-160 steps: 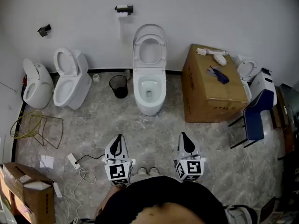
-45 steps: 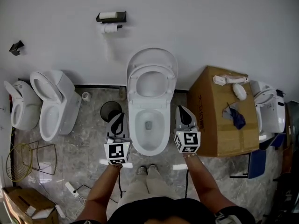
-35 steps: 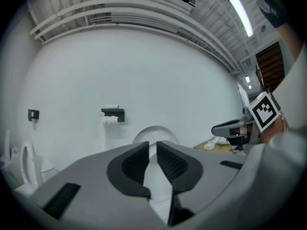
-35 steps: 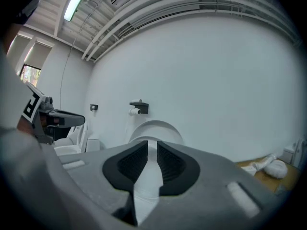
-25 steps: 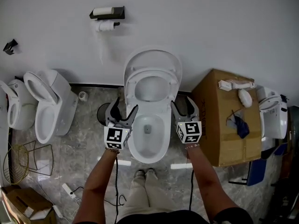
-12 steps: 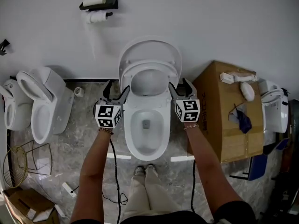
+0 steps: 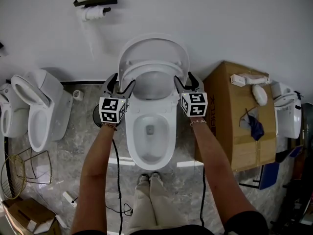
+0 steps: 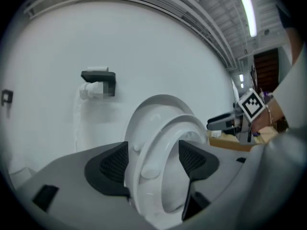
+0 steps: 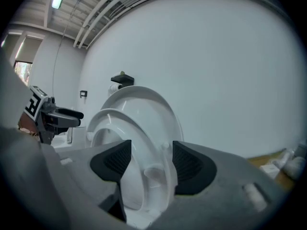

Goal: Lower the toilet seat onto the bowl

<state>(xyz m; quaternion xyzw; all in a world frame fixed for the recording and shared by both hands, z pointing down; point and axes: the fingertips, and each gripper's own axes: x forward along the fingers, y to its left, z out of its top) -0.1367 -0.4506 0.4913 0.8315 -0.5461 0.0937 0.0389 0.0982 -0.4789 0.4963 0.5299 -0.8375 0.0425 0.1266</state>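
The white toilet stands in the middle of the head view, its bowl (image 7: 149,136) open. Its seat (image 7: 152,71) and lid (image 7: 152,45) are raised against the wall. My left gripper (image 7: 117,84) is open at the seat's left edge, and my right gripper (image 7: 185,81) is open at its right edge. In the left gripper view the seat's rim (image 8: 165,143) passes between the two dark pads of the left gripper (image 8: 152,164). In the right gripper view the rim (image 9: 144,147) likewise runs between the pads of the right gripper (image 9: 151,159). I cannot tell whether the pads touch it.
A cardboard box (image 7: 239,116) with small items on top stands just right of the toilet. Two more toilets (image 7: 41,106) are at the left and one (image 7: 288,114) at the far right. A paper holder (image 7: 93,1) hangs on the wall. My feet (image 7: 149,180) are before the bowl.
Both grippers have moved forward from beside the bowl up to the raised seat's two edges. Their jaws, shut 1.8 s ago, now stand open around the rim.
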